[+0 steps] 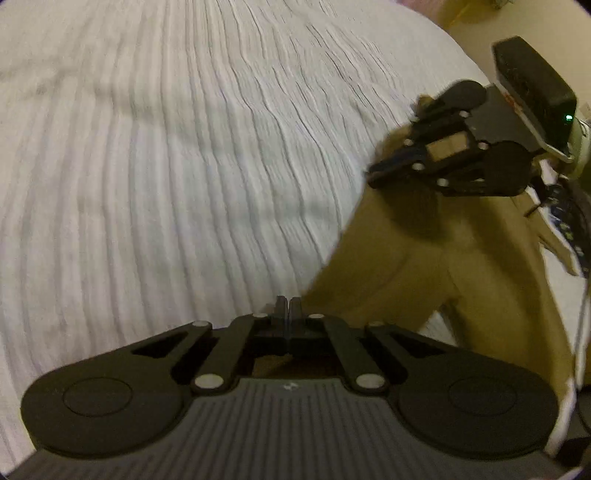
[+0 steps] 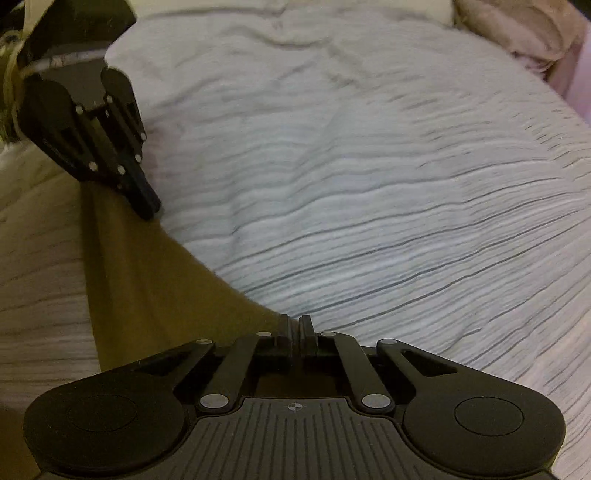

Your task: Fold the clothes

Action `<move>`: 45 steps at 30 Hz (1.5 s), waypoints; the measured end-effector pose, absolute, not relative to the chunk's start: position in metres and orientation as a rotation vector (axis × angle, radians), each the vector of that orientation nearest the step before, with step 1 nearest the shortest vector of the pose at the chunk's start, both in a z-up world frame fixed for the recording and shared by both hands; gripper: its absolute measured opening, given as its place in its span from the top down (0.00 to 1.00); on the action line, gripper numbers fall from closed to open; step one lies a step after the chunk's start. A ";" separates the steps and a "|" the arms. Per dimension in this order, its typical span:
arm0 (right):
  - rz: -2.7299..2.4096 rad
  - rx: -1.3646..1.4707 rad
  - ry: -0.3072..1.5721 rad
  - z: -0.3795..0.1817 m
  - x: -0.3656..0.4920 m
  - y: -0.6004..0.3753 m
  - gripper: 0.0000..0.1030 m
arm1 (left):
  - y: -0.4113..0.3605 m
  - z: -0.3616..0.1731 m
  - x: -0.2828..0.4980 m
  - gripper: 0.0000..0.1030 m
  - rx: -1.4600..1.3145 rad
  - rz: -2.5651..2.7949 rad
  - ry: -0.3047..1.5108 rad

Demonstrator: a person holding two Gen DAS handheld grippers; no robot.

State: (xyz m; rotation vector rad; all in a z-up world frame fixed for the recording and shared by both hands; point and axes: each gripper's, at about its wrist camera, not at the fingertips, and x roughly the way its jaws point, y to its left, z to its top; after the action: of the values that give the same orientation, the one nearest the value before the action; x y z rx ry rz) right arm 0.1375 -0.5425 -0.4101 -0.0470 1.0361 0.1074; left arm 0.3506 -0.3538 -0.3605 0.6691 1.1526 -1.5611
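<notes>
An olive-tan garment (image 1: 424,266) hangs stretched between my two grippers above the bed. In the left wrist view my left gripper (image 1: 287,308) is shut at the bottom centre, with the cloth's edge at its fingertips. Up on the right, my right gripper (image 1: 373,176) pinches the far end of the same cloth. Seen from the right wrist, my right gripper (image 2: 295,325) is shut on one corner of the garment (image 2: 147,280). The left gripper (image 2: 148,207) holds the other corner at upper left. The garment's lower part is hidden below both views.
A white ribbed bedspread (image 1: 166,166) covers the bed (image 2: 369,184) beneath both grippers. Pinkish-beige bedding (image 2: 517,33) lies at the far right corner. The bed's edge and pale floor (image 1: 476,33) show at top right, with patterned fabric (image 1: 569,229) at the right.
</notes>
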 end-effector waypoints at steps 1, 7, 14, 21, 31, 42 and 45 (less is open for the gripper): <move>0.100 -0.048 1.017 -0.409 0.135 -0.543 0.99 | -0.352 -0.359 0.352 1.00 0.663 -1.552 1.142; 0.073 -0.074 0.978 -0.412 0.126 -0.536 0.98 | -0.353 -0.365 0.355 0.93 0.663 -1.566 1.195; 0.032 0.007 1.004 -0.417 0.124 -0.541 0.93 | -0.359 -0.370 0.345 0.90 0.790 -1.607 1.165; 0.035 -0.030 0.967 -0.416 0.124 -0.539 0.99 | -0.350 -0.364 0.339 1.00 0.792 -1.591 1.071; -0.116 -0.186 0.913 -0.432 0.126 -0.521 0.99 | -0.350 -0.365 0.350 1.00 0.670 -1.421 0.985; -0.535 0.358 0.789 -0.393 0.059 -0.591 0.99 | -0.279 -0.330 0.398 0.96 0.316 -1.114 0.989; -0.546 0.411 0.796 -0.390 0.035 -0.581 0.99 | -0.224 -0.320 0.396 0.94 0.114 -1.023 1.077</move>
State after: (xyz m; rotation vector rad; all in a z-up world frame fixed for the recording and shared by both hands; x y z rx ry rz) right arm 0.0354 -0.5805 -0.3902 0.4106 0.7963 -0.5458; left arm 0.3961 -0.2236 -0.3197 0.1138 1.0771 -1.0231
